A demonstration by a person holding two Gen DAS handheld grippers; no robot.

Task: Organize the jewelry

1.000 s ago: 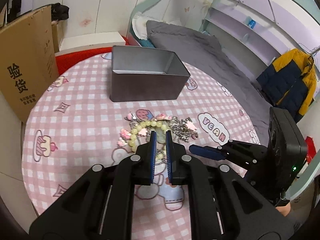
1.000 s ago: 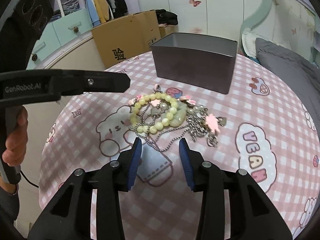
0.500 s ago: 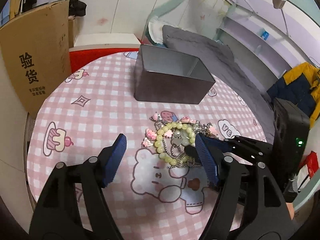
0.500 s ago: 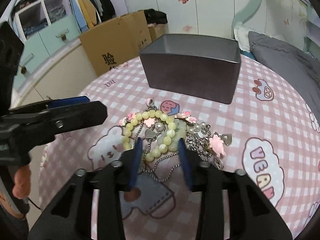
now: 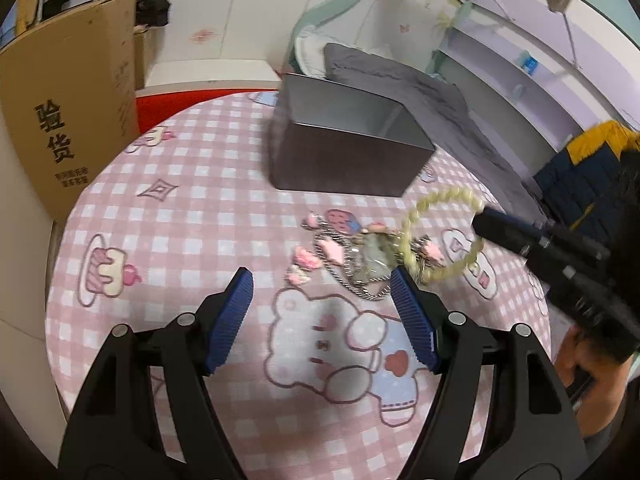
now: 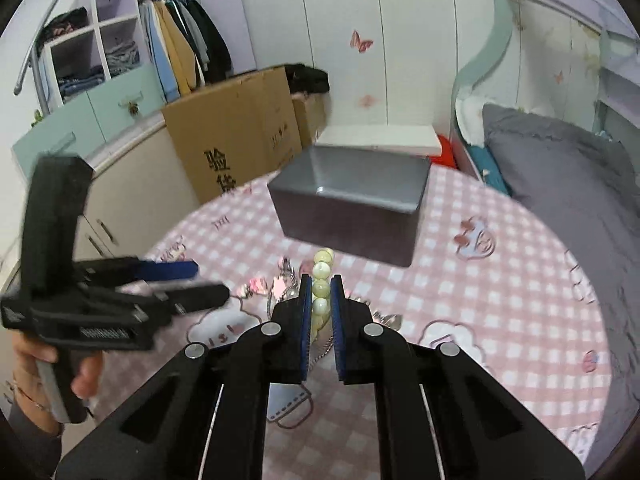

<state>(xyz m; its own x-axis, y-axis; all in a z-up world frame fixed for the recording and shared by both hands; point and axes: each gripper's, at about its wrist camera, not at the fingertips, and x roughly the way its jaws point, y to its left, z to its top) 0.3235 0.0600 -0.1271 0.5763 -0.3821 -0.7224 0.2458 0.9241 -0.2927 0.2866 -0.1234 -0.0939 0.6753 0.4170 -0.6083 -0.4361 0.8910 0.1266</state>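
Right gripper (image 6: pixel 321 292): jaws drawn narrow, clamped on the green bead bracelet (image 6: pixel 321 288); beads sit between the blue pads (image 6: pixel 306 320). In the left wrist view the same tool comes in from 3 o'clock, tip at the bracelet loop.
Green bead bracelet, left wrist view (image 5: pixel 442 236): loop stands upright off the cloth, top edge near the tin's front corner at 1 o'clock, lower edge above the jewelry pile. Blurred.
Left gripper (image 5: pixel 320 286): jaws spread wide, nothing between the pads (image 5: pixel 230 320); held low over the cloth at 6 o'clock of the pile. Right finger tip is just beside the pile's near edge; contact cannot be told.
Jewelry pile (image 5: pixel 352 258): silver chains, pink flower charms and a pale pendant tangled together on the cloth, between the left gripper and the tin. In the right wrist view it is mostly hidden behind the right gripper's fingers.
Metal tin (image 5: pixel 348 152): open-topped, grey, at 12 o'clock of the pile; inside looks bare as far as visible. Right wrist view (image 6: pixel 352 208) agrees.
Tablecloth (image 5: pixel 192 220): pink-and-white check with cartoon prints, on a round table.
Cardboard box (image 5: pixel 64 120): at 10 o'clock, off the table's edge.
Bed (image 6: pixel 560 160): grey bedding at 2 o'clock, beyond the table.
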